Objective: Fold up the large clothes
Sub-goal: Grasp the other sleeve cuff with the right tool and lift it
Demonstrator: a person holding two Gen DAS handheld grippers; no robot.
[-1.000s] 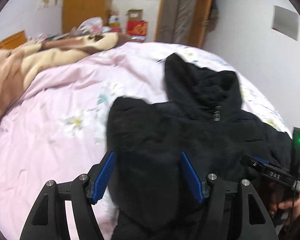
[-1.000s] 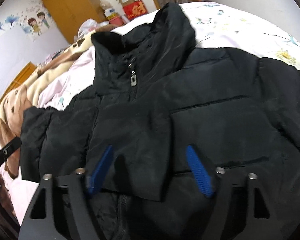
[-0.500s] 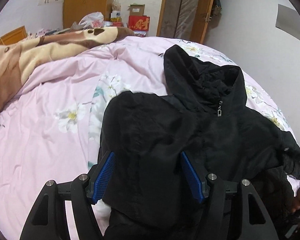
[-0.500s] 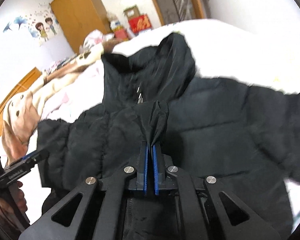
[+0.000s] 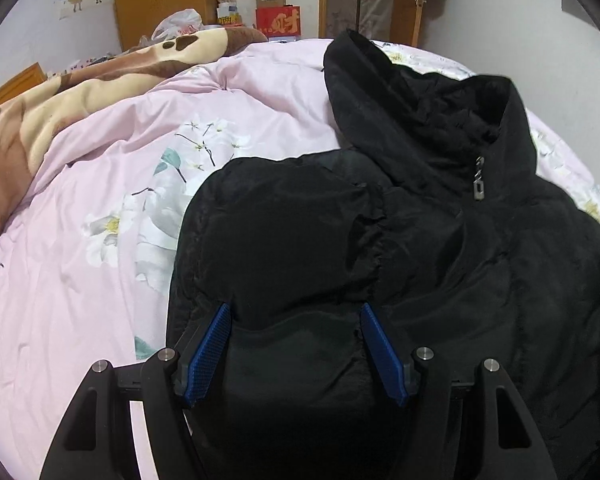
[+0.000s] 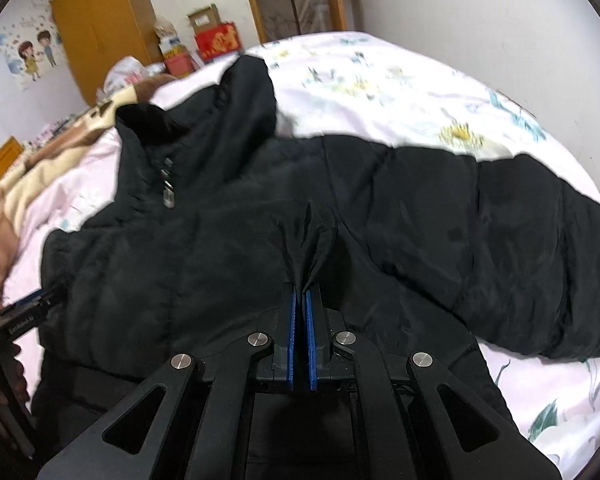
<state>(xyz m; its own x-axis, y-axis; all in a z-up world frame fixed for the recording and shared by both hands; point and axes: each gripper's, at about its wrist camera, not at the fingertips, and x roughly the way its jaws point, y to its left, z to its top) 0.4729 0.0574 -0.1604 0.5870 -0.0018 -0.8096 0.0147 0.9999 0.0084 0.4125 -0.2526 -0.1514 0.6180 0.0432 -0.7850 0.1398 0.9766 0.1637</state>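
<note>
1. Far left: a brown and cream blanket [image 5: 60, 92] is bunched at the edge of the bed. It lies well apart from the work and plays no part in it.

2. Left of centre: the pink floral duvet [image 5: 100, 208] is my folding surface. I judge the bare stretch here leaves room to bring cloth across.

3. Centre-left: the black padded jacket [image 5: 440, 240] lies front-up on the duvet, zipped, with its zip pull [image 5: 479, 190] below the collar. One sleeve [image 5: 284, 232] is already folded in over the chest, so that side appears done.

4. My left gripper [image 5: 294, 356] hangs over that folded sleeve with its blue pads [image 5: 210, 354] spread wide. Dark cloth shows between them, but the pads do not press on it; nothing is held. I judge it is placed there to steady or take the fold.

5. Centre-right: my right gripper [image 6: 300, 340] is pressed together, pinching a small ridge of the jacket's shell fabric. The cloth puckers upward from the pads, which tells me the pinch is bearing load. I judge this hold serves to drag or lift the body for the next fold.

6. Far right: the other sleeve [image 6: 520, 264] lies stretched outward across the duvet, unfolded. I judge it to be the remaining sleeve work.
</note>
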